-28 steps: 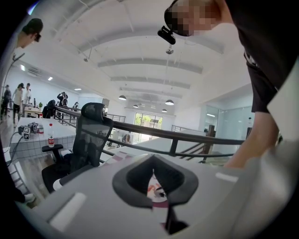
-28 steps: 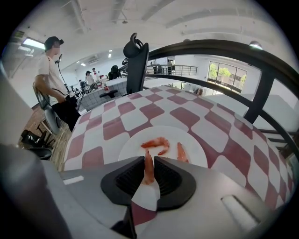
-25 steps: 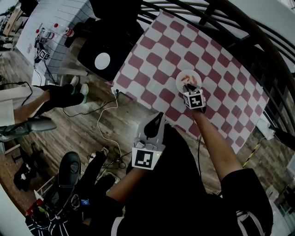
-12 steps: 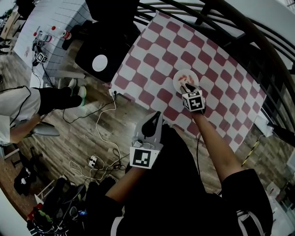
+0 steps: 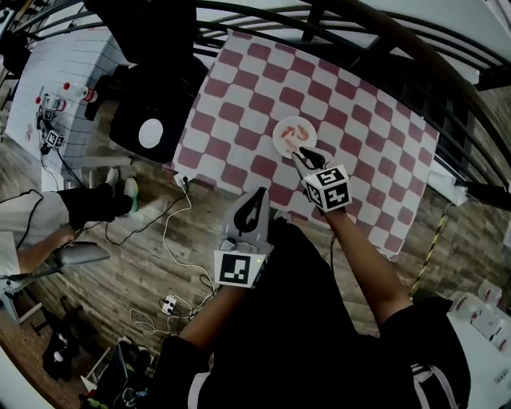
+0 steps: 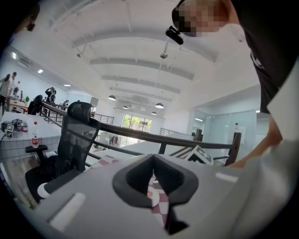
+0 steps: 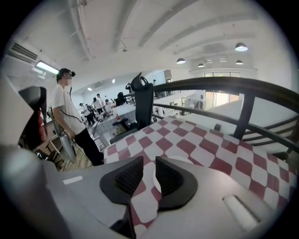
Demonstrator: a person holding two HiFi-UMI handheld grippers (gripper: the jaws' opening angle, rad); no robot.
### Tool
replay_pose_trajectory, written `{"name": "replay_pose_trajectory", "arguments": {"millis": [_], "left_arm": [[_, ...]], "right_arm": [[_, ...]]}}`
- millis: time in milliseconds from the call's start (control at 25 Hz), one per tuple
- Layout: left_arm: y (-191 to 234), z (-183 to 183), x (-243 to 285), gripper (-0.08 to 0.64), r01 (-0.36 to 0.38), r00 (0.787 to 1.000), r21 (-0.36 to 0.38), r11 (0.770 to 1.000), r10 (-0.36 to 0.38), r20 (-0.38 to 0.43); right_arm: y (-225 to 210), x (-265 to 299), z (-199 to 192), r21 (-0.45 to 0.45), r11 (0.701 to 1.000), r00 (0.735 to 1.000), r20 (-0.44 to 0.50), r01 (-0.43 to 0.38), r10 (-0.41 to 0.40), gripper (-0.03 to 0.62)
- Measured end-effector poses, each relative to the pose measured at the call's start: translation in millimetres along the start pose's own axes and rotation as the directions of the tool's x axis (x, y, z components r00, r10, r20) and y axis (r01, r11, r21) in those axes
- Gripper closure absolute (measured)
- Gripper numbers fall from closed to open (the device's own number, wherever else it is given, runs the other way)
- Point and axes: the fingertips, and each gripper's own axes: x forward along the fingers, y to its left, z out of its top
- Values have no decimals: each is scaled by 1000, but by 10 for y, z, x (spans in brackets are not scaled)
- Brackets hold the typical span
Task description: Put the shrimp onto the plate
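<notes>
Orange-red shrimp point(image 5: 295, 131) lie on a small white plate point(image 5: 279, 144) on the red-and-white checked table point(image 5: 359, 152). My right gripper point(image 5: 304, 155) hovers just on the near side of the plate, its tips clear of the shrimp. Its jaws point(image 7: 149, 167) stand apart and are closing, with only the checked cloth showing between them. My left gripper point(image 5: 257, 200) hangs off the table's near edge, over the wooden floor. Its jaws point(image 6: 153, 161) are shut with nothing held.
A black office chair point(image 5: 150, 108) stands at the table's left corner. A dark metal railing point(image 5: 335, 20) runs along the far side. Cables point(image 5: 172, 240) trail over the floor, and a person's legs point(image 5: 88, 204) reach in from the left.
My right gripper has drawn back from over the plate toward me, leaving the shrimp uncovered on it. The left gripper keeps its place. The head view has shifted.
</notes>
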Motion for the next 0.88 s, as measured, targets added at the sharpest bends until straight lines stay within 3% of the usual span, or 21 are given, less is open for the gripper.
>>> {"name": "replay_pose_trajectory", "arguments": {"millis": [240, 560, 680, 880], "left_arm": [[-196, 203, 5, 552, 86, 995, 33, 996, -87, 49], [-320, 358, -58, 552, 157, 985, 58, 986, -161, 58], [-376, 487, -84, 552, 179, 981, 81, 981, -184, 67], [-598, 696, -189, 552, 252, 953, 169, 953, -275, 128]], "right_arm": [[159, -743, 447, 21, 998, 982, 182, 51, -54, 555], [401, -1528, 700, 85, 985, 927, 333, 153, -173, 594], [580, -1826, 788, 120, 979, 894, 401, 167, -201, 594], [800, -2296, 961, 135, 955, 803, 518, 263, -295, 594]]}}
